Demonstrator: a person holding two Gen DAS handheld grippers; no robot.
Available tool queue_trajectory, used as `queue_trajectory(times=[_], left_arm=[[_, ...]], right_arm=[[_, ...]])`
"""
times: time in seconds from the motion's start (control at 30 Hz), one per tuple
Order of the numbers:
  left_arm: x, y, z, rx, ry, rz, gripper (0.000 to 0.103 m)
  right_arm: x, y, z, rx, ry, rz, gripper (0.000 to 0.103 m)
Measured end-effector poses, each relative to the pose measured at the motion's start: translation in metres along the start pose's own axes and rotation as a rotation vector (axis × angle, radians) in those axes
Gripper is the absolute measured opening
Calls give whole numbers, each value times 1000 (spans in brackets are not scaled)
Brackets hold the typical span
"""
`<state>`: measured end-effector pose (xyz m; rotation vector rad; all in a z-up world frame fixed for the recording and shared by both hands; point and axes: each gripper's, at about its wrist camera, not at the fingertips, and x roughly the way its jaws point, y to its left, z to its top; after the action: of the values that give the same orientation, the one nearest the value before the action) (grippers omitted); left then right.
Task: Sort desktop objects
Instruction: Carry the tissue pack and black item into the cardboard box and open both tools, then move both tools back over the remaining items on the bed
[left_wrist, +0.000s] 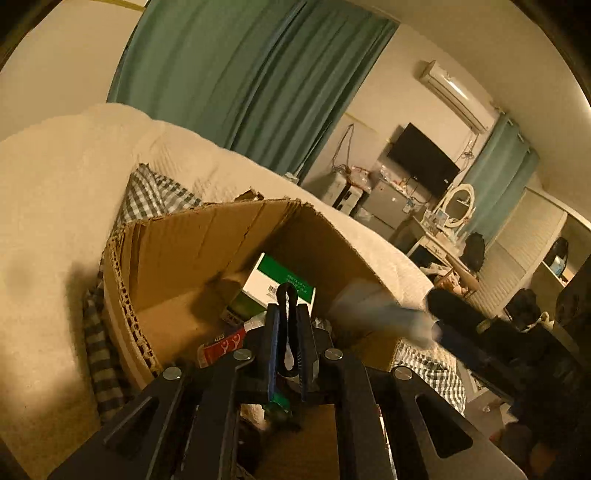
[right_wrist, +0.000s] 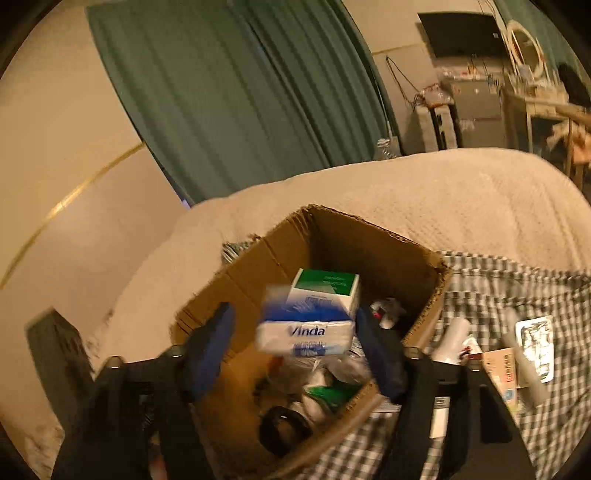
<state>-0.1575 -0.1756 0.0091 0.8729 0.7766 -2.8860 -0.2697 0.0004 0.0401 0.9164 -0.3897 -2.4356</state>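
The step in hand was judged to be a drop into the cardboard box (right_wrist: 369, 240); the right gripper (right_wrist: 295, 354) was seen with its fingers spread wide, and the Vinda tissue pack (right_wrist: 304, 332) was found between them, blurred and apparently touched by neither finger, so it was taken as released over the box. A green and white carton (right_wrist: 327, 284) was seen just behind it, at twelve o'clock of the pack. The left gripper (left_wrist: 287, 332) was closed on a thin black looped thing (left_wrist: 287, 306), which could not be identified; it was held above the near rim of the box. Next, a drop of this item was probably called for. More objects were lying on the checked cloth (right_wrist: 498, 288) at three o'clock; the open room was limited by the torn box walls.
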Motion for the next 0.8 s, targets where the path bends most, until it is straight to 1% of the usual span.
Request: queue_trajectory(times=[0.03, 0.07, 0.1, 0.13, 0.17, 0.23, 0.27, 0.3, 0.37, 0.4, 0.43, 0.47, 0.5, 0.63, 0.67, 0.73, 0.77, 0.8], left_arm=[[1, 0, -1, 4, 9, 11, 14], [2, -2, -2, 11, 20, 29, 36], [3, -4, -4, 16, 33, 47, 69], [4, -6, -7, 20, 51, 69, 81], [3, -9, -9, 22, 49, 75, 85], [-3, -15, -17, 37, 28, 72, 85], [-6, -19, -19, 48, 31, 73, 85], [-9, -22, -22, 59, 36, 72, 85], [-16, -31, -30, 93, 35, 58, 86], [-20, -35, -33, 108, 30, 54, 86], [-25, -41, -40, 125, 27, 48, 87], [-29, -46, -47, 142, 27, 39, 87], [-33, -52, -56, 161, 29, 25, 87], [-41, -78, -91, 217, 77, -25, 87], [-43, -84, -100, 224, 83, -31, 87], [-44, -92, -118, 215, 61, -18, 92], [-42, -95, -127, 205, 60, -17, 95], [-39, -99, -132, 199, 69, -20, 95]], right_arm=[[-5, -2, 1, 6, -7, 8, 69], [-11, -4, 2, 7, -11, 4, 69], [-22, -9, 0, 8, -21, -7, 69], [-30, -14, -3, 12, -25, -10, 69], [-39, -20, -6, 17, -27, -17, 69], [-63, -35, -13, 24, -46, -55, 69], [-71, -40, -14, 23, -52, -67, 69], [-90, -52, -22, 13, -59, -103, 69], [-111, -66, -33, -9, -70, -166, 69], [-129, -80, -43, -31, -82, -234, 69], [-137, -86, -48, -39, -88, -259, 69], [-151, -99, -59, -51, -99, -303, 69], [-160, -111, -68, -50, -100, -328, 69], [-173, -146, -104, -22, -101, -370, 69], [-171, -155, -111, -11, -87, -374, 69], [-155, -177, -118, 22, -35, -383, 69], [-151, -183, -119, 22, -32, -379, 69], [-144, -189, -118, 22, -23, -381, 69]])
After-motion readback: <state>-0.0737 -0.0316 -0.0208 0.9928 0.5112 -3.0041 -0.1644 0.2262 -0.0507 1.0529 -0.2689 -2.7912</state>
